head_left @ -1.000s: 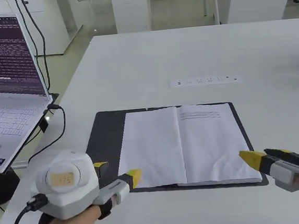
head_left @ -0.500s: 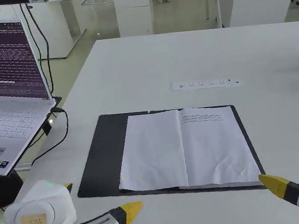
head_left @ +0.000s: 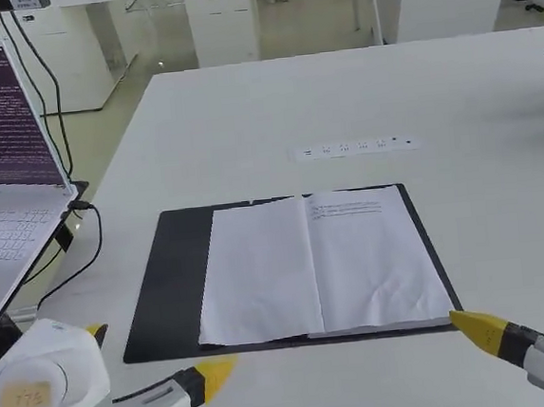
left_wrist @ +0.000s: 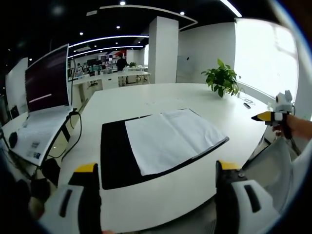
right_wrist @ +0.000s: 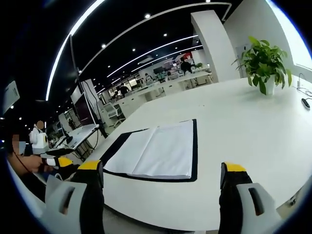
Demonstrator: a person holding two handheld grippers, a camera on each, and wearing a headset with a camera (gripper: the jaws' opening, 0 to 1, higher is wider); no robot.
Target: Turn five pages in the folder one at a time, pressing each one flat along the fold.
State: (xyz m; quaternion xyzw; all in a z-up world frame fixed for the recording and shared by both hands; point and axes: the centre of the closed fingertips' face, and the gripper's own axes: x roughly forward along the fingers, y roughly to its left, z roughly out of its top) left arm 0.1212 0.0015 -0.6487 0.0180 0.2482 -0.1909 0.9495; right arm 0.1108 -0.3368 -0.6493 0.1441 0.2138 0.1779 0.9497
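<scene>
1. The folder lies open and flat on the white table, its fold running away from the person; a bare strip of black cover shows along its left side.
2. White pages lie spread on both sides of the fold; the left one is blank, the right one carries a few lines of print at its top.
3. The left gripper has its yellow-tipped jaws wide apart with nothing between them; in the head view it sits at the near left, short of the folder's near left corner and not touching it.
4. The right gripper also has its jaws spread wide and holds nothing; in the head view one yellow tip sits just off the folder's near right corner, clear of the pages.
5. A white power strip lies on the table beyond the folder, well apart from it.
6. An open laptop stands to the left with text on its dark screen; a black cable runs down from its side.
7. A potted plant stands at the far end of the table in the right gripper view.
</scene>
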